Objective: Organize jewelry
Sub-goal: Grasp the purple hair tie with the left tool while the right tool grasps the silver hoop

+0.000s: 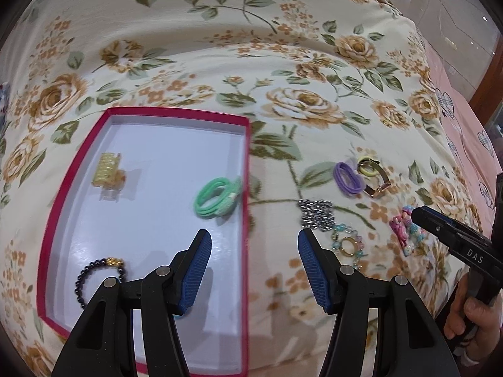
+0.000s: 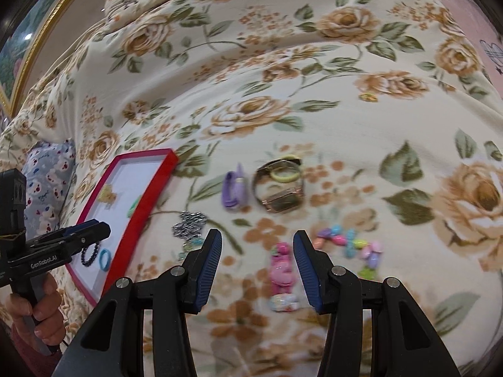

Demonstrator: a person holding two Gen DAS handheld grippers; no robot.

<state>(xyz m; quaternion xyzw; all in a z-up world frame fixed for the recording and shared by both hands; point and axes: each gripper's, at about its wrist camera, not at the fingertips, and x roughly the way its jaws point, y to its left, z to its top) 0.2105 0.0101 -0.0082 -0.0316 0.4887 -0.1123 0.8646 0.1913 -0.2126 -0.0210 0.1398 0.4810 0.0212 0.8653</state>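
Now, from the left wrist view, we see a red-rimmed tray (image 1: 248, 157) with a white floor lying on the flowered bedspread (image 1: 188, 47). Inside it sit a yellow hair claw (image 1: 108, 171), a green hair tie (image 1: 217, 198) against the right wall and a dark bead bracelet (image 1: 94, 276) with a gold charm. Our left gripper (image 1: 254, 242) hangs above the tray's right edge, its blue fingers about half apart and holding nothing. Outside the tray, to its right, lie a silver chain (image 1: 316, 215), a pastel bead bracelet (image 1: 347, 245), a purple hair tie (image 1: 347, 179), a gold bangle (image 1: 375, 179) and a pink clip (image 1: 405, 232).

From the right wrist view, the tray (image 2: 138, 207) lies at the left; a small blue ring (image 2: 105, 259) shows beside the dark bracelet (image 2: 91, 254). Our right gripper (image 2: 257, 240) hovers just above the pink clip (image 2: 283, 271), fingers roughly half apart, gripping nothing. Coloured beads (image 2: 352, 246) lie just to the right.
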